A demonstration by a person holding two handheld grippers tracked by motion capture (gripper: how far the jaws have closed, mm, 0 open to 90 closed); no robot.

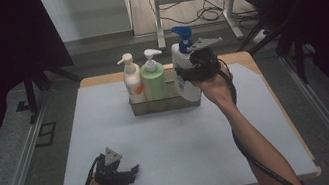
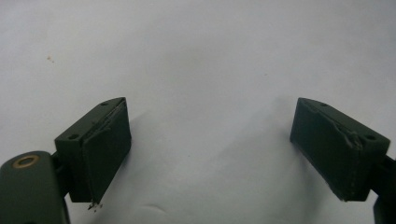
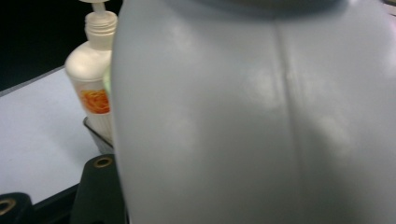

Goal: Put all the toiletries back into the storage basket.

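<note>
My left tongs (image 1: pixel 132 170) rest low on the counter (image 1: pixel 185 139), jaws apart and empty, out of the way. My right tongs (image 1: pixel 189 69) clamp the white blue-pump bottle (image 1: pixel 181 59) at the tray's (image 1: pixel 174 102) right end, beside the green bottle (image 1: pixel 153 79), apparently to seat it there.

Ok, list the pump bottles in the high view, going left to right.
Cream bottle with the orange label → green bottle → white bottle with the blue pump, which the right tongs grip at the right end of the clear tray.
</note>
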